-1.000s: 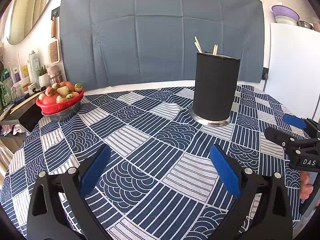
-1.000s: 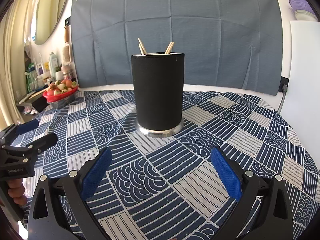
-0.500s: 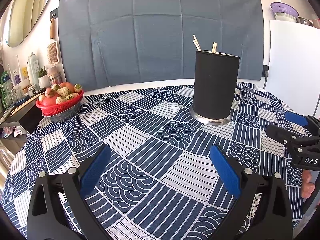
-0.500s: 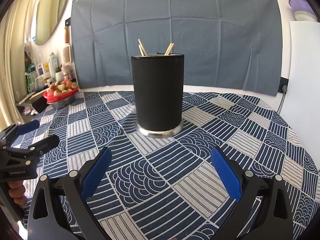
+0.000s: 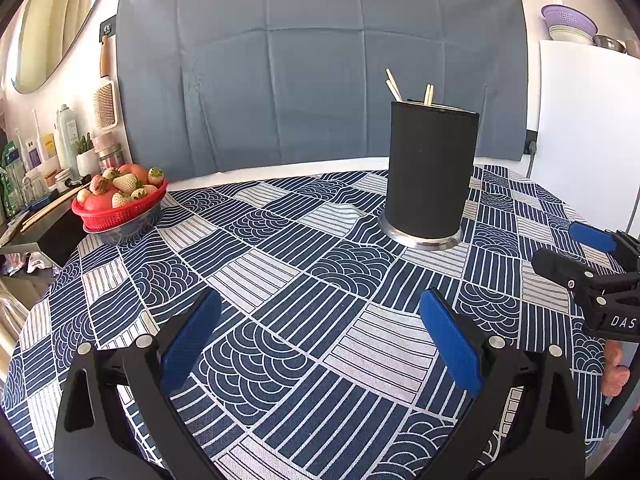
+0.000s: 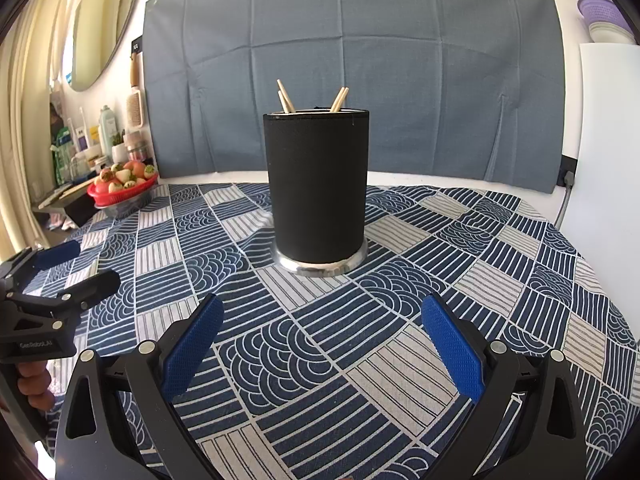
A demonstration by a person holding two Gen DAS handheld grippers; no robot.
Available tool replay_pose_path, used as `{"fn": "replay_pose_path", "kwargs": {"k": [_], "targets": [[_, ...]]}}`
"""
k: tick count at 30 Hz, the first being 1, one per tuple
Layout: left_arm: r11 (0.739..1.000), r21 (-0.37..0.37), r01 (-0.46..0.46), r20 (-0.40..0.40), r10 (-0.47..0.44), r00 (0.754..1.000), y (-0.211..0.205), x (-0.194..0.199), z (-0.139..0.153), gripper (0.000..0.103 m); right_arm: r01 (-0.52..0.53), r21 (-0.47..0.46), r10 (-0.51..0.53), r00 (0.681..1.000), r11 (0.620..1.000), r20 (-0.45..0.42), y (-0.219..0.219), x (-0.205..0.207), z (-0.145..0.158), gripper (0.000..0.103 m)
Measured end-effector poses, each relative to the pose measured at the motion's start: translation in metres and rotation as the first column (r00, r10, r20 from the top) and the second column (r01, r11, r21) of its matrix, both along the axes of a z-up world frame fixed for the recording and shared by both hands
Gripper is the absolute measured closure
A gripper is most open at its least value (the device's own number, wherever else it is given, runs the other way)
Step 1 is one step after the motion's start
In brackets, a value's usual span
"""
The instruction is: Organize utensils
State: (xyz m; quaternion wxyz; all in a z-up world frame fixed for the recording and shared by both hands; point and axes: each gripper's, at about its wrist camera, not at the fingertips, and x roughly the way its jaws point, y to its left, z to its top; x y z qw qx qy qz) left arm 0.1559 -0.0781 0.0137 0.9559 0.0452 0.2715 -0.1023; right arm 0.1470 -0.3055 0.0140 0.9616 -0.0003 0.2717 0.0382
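Left gripper [image 5: 320, 336] has drifted back a little from the black holder [image 6: 318, 188], right gripper [image 6: 322, 340] steady, both with jaws apart and empty; chopsticks [image 6: 286, 98] stand in the holder at mid-table, no loose utensils visible on the tablecloth [image 6: 500, 280], so sorting looks finished.

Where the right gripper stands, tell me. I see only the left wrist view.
Observer: The right gripper faces the holder squarely; the holder sits centred in its view.
Operator: Report its jaws.
Observer: Wide open, with only tablecloth between them.
Operator: Now describe my left gripper from that side.
Observer: The left gripper shows at the picture's left edge, with a hand on its grip below.
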Motion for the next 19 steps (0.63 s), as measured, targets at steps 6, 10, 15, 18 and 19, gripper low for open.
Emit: {"fn": "replay_pose_path", "kwargs": {"k": [6, 10, 15, 18, 19], "targets": [[1.0, 0.003, -0.001, 0.001, 0.001, 1.0, -0.001, -0.0003, -0.0002, 0.006, 0.0, 0.0, 0.0, 1.0, 1.0, 0.003, 0.0001, 0.0, 0.0001, 0.008], [1.0, 0.006, -0.004, 0.004, 0.004, 1.0, -0.0014, -0.0008, 0.0, 0.006, 0.0, -0.001, 0.0, 1.0, 1.0, 0.002, 0.0, 0.0, 0.0002, 0.008], [1.0, -0.01, -0.008, 0.009, 0.008, 1.0, 0.0021, -0.0011, 0.001, 0.006, 0.001, 0.0, -0.001, 1.0, 1.0, 0.009, 0.0, -0.001, 0.0005, 0.008], [1.0, -0.023, -0.001, 0.003, 0.001, 1.0, 0.0043, -0.0003, 0.0008, 0.006, 0.001, 0.0, -0.001, 1.0, 1.0, 0.009, 0.0002, -0.0014, 0.0007, 0.008], [1.0, -0.027, 0.002, 0.001, -0.002, 1.0, 0.0045, 0.0001, 0.0008, 0.006, 0.002, 0.0, -0.002, 1.0, 1.0, 0.008, 0.0002, -0.0015, 0.0007, 0.008]]}}
